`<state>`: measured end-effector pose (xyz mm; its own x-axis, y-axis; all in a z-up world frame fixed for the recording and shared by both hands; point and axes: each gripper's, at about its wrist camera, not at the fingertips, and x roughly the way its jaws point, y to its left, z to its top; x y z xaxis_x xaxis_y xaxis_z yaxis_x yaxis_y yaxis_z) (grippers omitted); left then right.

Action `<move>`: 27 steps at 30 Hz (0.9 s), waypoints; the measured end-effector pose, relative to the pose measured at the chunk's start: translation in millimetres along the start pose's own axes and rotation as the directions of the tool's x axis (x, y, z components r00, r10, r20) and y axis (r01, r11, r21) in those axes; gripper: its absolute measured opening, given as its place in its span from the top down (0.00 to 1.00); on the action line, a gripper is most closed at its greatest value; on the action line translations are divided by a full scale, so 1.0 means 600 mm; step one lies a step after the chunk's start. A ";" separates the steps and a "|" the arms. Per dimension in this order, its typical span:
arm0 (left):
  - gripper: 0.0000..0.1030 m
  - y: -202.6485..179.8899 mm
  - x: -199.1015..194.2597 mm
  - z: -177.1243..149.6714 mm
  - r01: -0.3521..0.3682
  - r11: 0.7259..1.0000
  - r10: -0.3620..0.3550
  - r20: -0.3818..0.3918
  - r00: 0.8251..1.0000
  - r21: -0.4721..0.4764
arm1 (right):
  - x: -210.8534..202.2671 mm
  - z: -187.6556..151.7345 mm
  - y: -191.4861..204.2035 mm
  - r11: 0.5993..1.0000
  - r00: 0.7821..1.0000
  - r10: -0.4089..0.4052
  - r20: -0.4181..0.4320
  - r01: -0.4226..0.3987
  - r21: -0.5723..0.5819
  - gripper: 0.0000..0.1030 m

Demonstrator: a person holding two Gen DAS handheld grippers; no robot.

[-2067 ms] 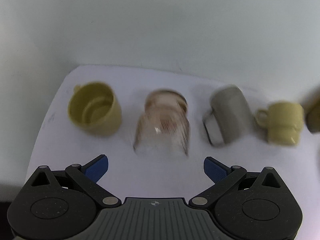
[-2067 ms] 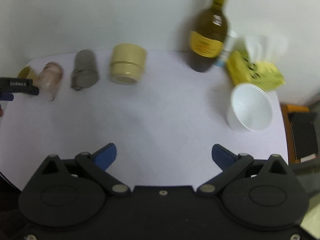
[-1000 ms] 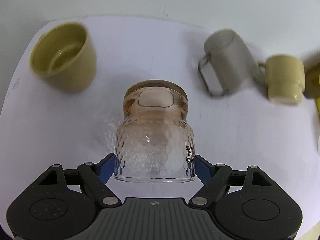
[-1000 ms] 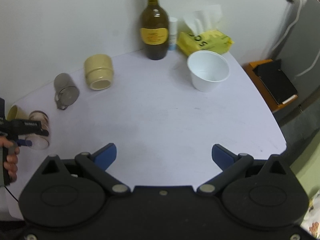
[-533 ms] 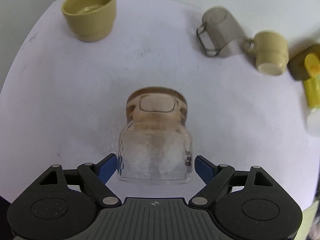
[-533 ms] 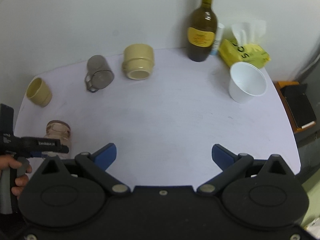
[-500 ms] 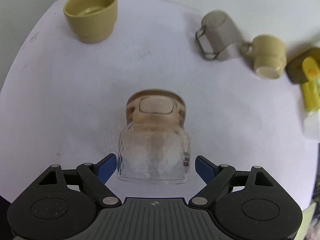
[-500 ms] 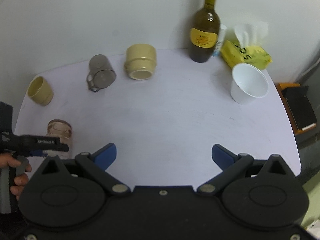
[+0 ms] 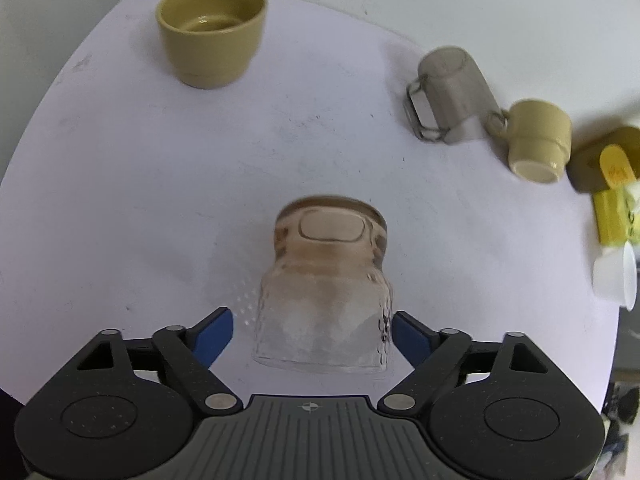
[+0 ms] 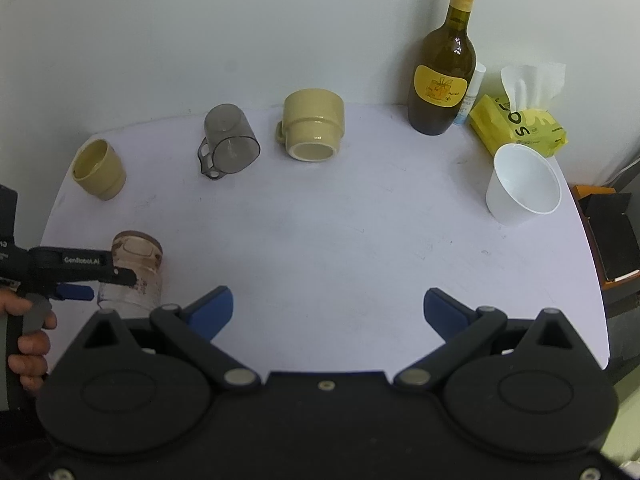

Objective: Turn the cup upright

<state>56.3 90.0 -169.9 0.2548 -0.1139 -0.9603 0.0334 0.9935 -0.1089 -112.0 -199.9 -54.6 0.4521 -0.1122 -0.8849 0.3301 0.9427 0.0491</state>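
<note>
Sitting on the table (image 10: 340,240) is the glass cup (image 9: 326,280), upside down, its thick pink bottom up. It stands between the blue fingers (image 9: 210,334) of my left gripper (image 9: 310,334). Those fingers are spread apart, with a small gap on the left side; the right one is just beside the glass, and I cannot tell if it touches. My right gripper (image 10: 326,308) hangs wide apart over bare table, well away from the cup. Farther back stand a bottle (image 10: 442,76), a white cup (image 10: 520,188), and mugs.
</note>
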 end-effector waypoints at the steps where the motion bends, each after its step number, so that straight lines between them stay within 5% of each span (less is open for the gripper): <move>1: 0.29 -0.002 0.001 -0.002 0.003 1.000 -0.003 0.000 1.000 -0.006 | 0.001 0.000 -0.001 1.000 1.000 0.002 0.000 -0.002 -0.002 0.00; 8: 0.31 -0.044 0.006 0.000 -0.077 0.996 0.076 0.009 0.997 0.046 | 0.007 -0.002 -0.045 0.999 1.000 0.005 -0.008 -0.005 0.048 0.00; 18: 0.31 -0.145 0.019 0.005 -0.062 0.991 0.057 0.048 0.997 0.117 | 0.017 0.008 -0.110 0.999 1.000 -0.008 -0.014 0.009 0.050 0.00; 25: 0.31 -0.146 0.018 -0.011 -0.044 0.998 0.042 0.035 0.999 0.052 | 0.033 0.025 -0.128 1.000 0.999 -0.016 -0.028 0.017 0.024 0.00; 27: 0.23 -0.133 0.010 -0.022 -0.027 0.999 0.026 0.031 0.999 0.038 | 0.043 0.030 -0.115 1.000 0.999 -0.007 -0.042 0.006 -0.006 0.00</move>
<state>42.3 9.8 -170.2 0.2852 -0.0882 -0.9544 0.0636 0.9953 -0.0729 -107.9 -273.6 -72.5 0.4151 -0.1054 -0.9036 0.3280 0.9438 0.0406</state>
